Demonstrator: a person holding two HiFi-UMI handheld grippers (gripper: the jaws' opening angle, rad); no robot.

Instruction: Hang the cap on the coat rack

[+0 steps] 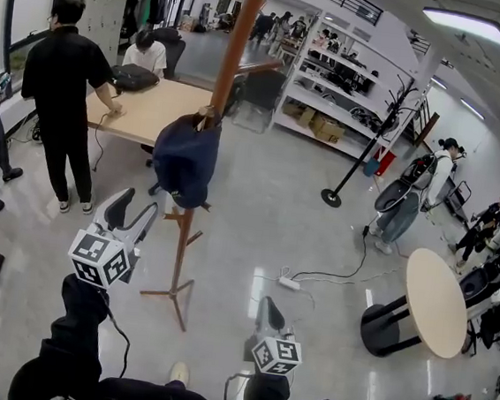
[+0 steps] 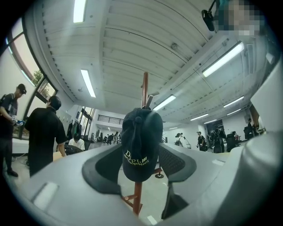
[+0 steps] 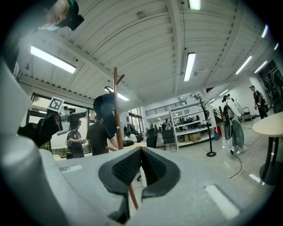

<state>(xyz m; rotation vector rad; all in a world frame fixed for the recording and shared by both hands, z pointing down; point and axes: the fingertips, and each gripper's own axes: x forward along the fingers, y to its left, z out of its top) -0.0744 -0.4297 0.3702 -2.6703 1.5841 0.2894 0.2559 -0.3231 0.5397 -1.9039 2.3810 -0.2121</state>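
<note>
The dark navy cap (image 1: 186,157) hangs on a peg of the brown wooden coat rack (image 1: 234,51), crown outward. My left gripper (image 1: 133,211) sits below and left of it, open, with nothing between its fingers. In the left gripper view the cap (image 2: 141,145) hangs straight ahead, beyond the wide-apart jaws of that gripper (image 2: 140,162), with the rack pole (image 2: 144,86) rising above it. My right gripper (image 1: 271,315) is lower, near the rack's base, shut and empty. Seen from the right gripper (image 3: 140,164), the cap (image 3: 105,112) hangs on the pole (image 3: 116,95) at upper left.
A person (image 1: 65,100) stands at a long wooden table (image 1: 153,105) behind the rack. A round table (image 1: 435,301) is at the right, with a black floor stand (image 1: 361,157) and shelves (image 1: 341,98) beyond. A cable with a power strip (image 1: 290,282) lies on the floor.
</note>
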